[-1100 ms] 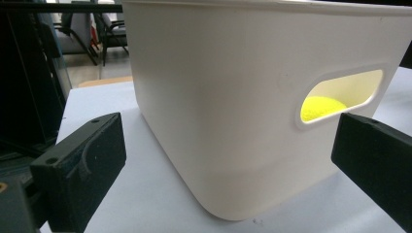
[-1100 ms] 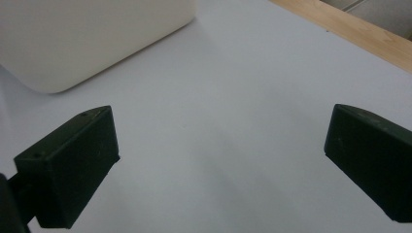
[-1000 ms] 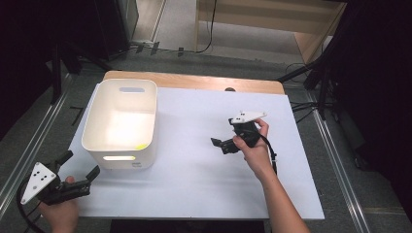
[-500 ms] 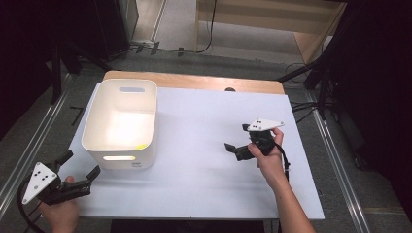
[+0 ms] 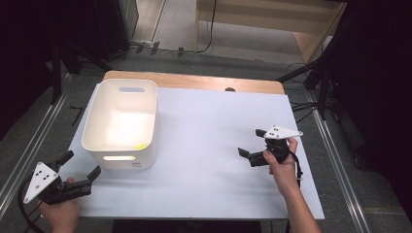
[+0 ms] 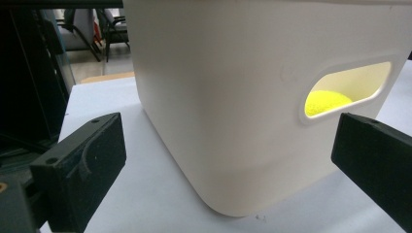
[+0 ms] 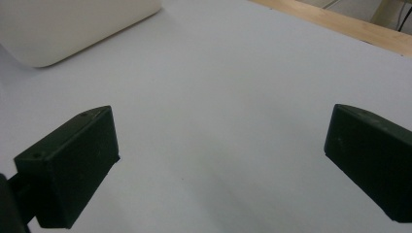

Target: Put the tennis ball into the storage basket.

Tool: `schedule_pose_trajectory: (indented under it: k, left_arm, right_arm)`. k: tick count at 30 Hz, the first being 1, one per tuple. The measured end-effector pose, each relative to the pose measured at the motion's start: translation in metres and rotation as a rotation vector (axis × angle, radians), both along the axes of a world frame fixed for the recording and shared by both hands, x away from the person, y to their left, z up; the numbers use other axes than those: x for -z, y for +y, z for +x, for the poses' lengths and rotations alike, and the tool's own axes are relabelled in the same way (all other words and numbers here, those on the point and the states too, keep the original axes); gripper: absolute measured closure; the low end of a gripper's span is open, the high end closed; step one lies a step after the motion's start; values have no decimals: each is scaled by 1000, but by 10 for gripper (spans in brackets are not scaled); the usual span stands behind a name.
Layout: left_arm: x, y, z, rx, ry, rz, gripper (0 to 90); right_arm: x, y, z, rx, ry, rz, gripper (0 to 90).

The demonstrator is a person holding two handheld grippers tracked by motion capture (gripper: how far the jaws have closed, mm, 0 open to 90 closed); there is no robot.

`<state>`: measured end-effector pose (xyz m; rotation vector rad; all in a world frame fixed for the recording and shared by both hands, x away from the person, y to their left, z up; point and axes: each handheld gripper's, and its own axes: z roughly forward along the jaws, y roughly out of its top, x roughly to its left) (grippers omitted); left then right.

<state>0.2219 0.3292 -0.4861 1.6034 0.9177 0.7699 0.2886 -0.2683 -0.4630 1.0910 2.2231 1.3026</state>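
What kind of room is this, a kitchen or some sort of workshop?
Probably a lab or recording workshop, not a kitchen. A table under a plain white sheet holds just a white bin, metal rails run along its sides, and cables trail over the bare floor behind.

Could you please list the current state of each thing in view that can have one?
White bin: upright on the white sheet, open at the top.
Yellow ball: inside the bin, seen through its handle slot.
Left tongs: open, empty, low beside the bin's near corner.
Right tongs: open, empty, over bare sheet, apart from the bin.
White sheet: flat on the table.
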Motion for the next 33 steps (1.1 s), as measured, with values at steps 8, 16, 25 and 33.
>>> schedule_pose_trajectory:
  k: [8,16,25,33]
  left_arm:
    - [0,-1,0,-5,4,12,0]
    - [0,-1,0,-8,0,16,0]
    - [0,-1,0,-9,2,13,0]
    - [0,0,0,-5,-4,8,0]
  right_arm:
    - [10,-20,-15,31,-11,19,0]
    - [20,-36,-31,62,-21,40,0]
    - [28,-55,-45,101,-35,69,0]
    - [36,-72,-62,138,-52,80,0]
